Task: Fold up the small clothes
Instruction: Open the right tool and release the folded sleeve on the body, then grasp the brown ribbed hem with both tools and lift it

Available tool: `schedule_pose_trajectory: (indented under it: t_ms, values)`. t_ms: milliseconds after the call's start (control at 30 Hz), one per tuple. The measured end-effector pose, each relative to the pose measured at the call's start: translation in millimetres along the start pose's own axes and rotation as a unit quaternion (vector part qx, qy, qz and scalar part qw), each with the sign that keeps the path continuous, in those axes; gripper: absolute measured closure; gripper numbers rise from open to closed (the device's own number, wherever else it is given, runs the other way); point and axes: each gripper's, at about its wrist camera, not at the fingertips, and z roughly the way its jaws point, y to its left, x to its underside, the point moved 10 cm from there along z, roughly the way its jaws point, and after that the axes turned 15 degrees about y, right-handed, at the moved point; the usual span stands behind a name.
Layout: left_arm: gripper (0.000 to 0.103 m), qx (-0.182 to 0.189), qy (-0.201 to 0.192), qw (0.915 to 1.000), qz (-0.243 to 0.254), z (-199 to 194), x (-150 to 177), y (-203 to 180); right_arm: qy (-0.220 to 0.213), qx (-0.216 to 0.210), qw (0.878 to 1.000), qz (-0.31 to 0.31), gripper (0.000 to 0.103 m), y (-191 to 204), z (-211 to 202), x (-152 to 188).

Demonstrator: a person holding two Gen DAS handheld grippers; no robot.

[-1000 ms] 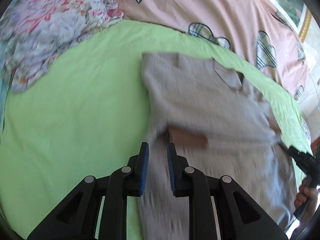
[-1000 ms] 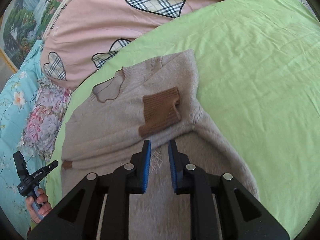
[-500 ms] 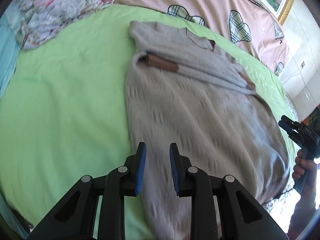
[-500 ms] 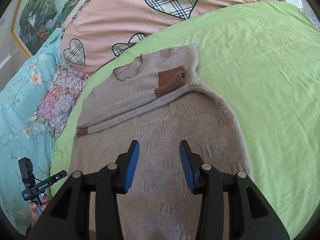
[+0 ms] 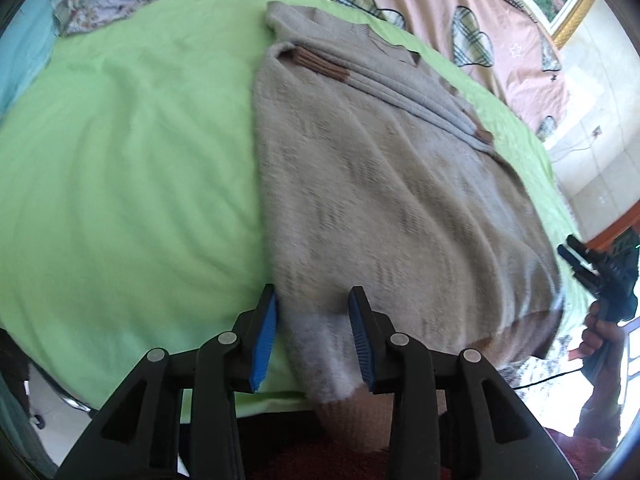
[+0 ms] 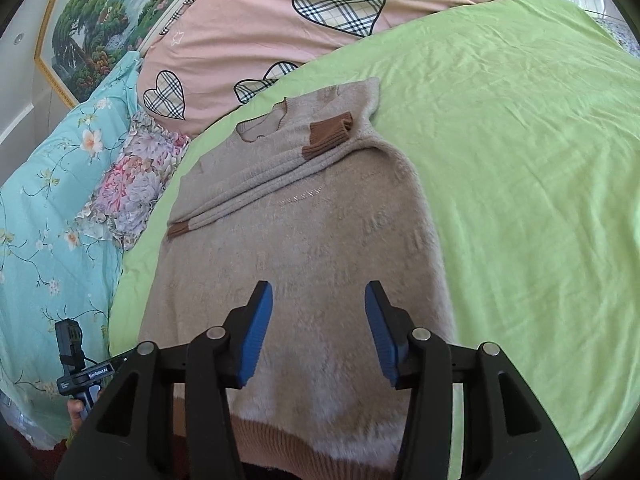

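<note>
One beige sweater (image 6: 304, 248) lies on one green sheet (image 6: 520, 160). It has two sleeves folded across its chest, each ending in one brown cuff: the far right cuff (image 6: 330, 132) and the near left cuff (image 6: 178, 230), two in all. One pink cover (image 6: 256, 28) lies at the far side with four whole plaid hearts showing in the right wrist view. One turquoise floral quilt (image 6: 44, 216) lies at the left. One framed painting (image 6: 88, 28) hangs far left. Two grippers: left (image 5: 312, 336), right (image 6: 319, 332)
</note>
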Motion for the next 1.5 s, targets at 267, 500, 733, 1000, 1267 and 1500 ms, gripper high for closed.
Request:
schedule_pose_trajectory:
  t_ms: [267,500,733,1000,1267,1500]
  values:
    - [0.086,0.032,0.009,0.9987,0.039,0.5,22.3,-14.2,0.016,-0.007,1.000,0.026,0.053,-40.0,-27.3,35.7]
    - [0.071,0.074,0.052,0.9926,0.080,20.1,43.7,-30.7,0.075,-0.053,0.996,0.005,0.053,-45.6,-20.2,74.6]
    - [0.080,0.093,0.073,0.9864,0.114,27.5,50.2,-47.4,0.115,-0.122,0.984,-0.051,0.053,-9.8,8.1,94.0]
    - [0.097,0.070,0.043,0.9892,0.122,15.7,49.8,-44.6,0.093,-0.133,0.986,-0.025,0.095,-27.0,2.7,91.1]
    - [0.097,0.108,-0.037,0.9878,0.106,-46.5,39.7,-43.2,0.077,-0.172,0.982,-0.030,0.096,-22.1,-24.1,96.0]
    - [0.097,0.129,-0.099,0.9818,0.098,-85.6,-6.7,-50.0,-0.001,-0.225,0.973,-0.059,0.096,14.0,-53.4,36.8]
